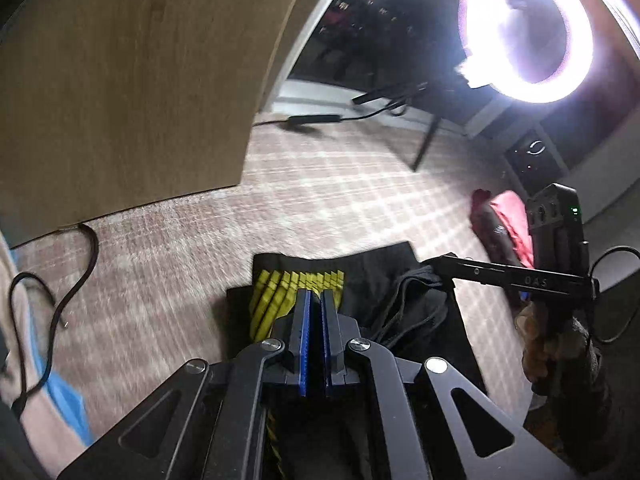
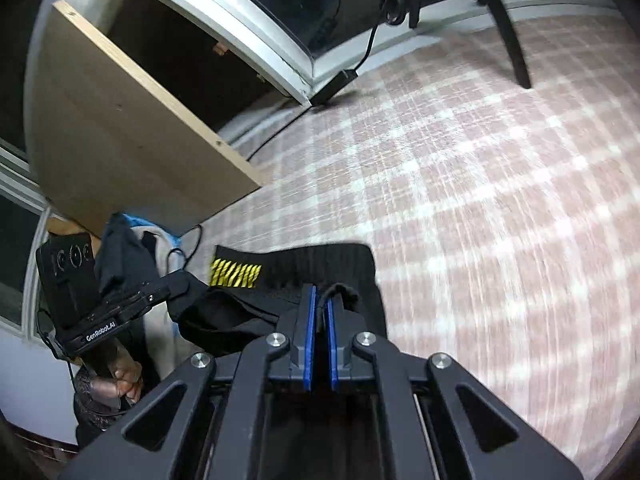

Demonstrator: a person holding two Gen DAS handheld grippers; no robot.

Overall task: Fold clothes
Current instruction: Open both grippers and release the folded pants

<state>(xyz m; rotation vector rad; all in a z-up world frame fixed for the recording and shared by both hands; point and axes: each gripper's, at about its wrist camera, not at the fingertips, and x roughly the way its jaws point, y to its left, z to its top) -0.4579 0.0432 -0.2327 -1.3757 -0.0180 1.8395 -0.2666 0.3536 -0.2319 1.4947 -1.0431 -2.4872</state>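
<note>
You are holding the black garment (image 1: pixel 372 280) up above the checked carpet (image 1: pixel 328 184), low in the centre of both frames. Your left claw (image 1: pixel 316 300) is pinching the edge beside the yellow striped patch (image 1: pixel 280 292). Further right, your right claw (image 2: pixel 321 304) is pinching a bunched black fold. Both grips are looking secure; no finished fold is showing, so you are likely at an early stage. A red garment (image 1: pixel 508 216) is waiting at right.
</note>
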